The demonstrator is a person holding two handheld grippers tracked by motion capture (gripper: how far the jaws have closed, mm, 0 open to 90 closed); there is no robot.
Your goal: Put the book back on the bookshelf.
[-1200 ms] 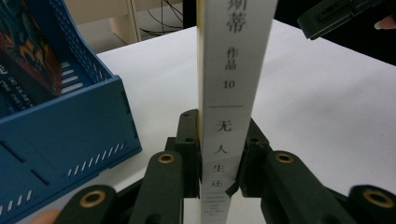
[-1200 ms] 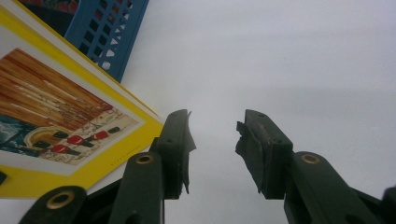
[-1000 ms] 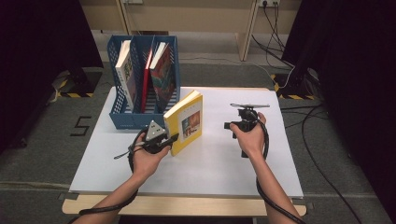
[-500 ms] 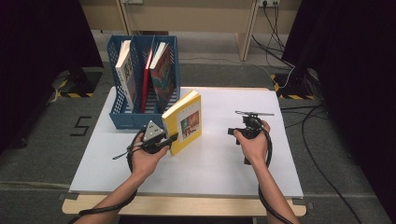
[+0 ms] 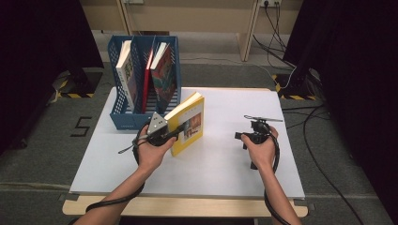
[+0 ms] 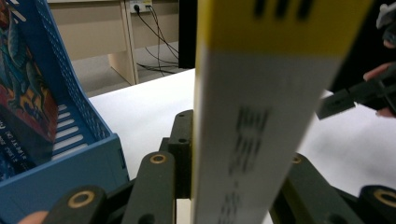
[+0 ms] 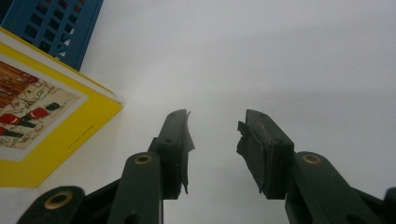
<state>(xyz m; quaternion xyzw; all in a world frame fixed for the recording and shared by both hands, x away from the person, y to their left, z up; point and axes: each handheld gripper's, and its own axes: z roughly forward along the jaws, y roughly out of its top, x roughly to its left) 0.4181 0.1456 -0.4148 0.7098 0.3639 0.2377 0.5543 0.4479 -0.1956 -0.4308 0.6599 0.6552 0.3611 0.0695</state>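
Observation:
A yellow book (image 5: 187, 124) stands tilted on the white table (image 5: 225, 187), just in front of a blue file rack (image 5: 124, 119). My left gripper (image 5: 176, 133) is shut on the book's spine (image 6: 252, 116). Its jaws have just been opening a little, with the spine still between the pads. My right gripper (image 5: 239, 136) hovers low over the table to the right of the book, open, with nothing between its fingers (image 7: 180, 140). In the right gripper view the book's cover (image 7: 42, 116) lies off to the left.
The rack holds three upright books: a pale one (image 5: 127, 70), a red one (image 5: 149, 75) and a patterned one (image 5: 164, 75). Its blue mesh wall (image 6: 65, 163) stands close on the left of my left gripper. Cables trail across the floor at the right (image 5: 324, 140).
My right gripper has drifted to the right and toward the person, away from the book, sinking slightly. The left hand and the book have stayed where they were.

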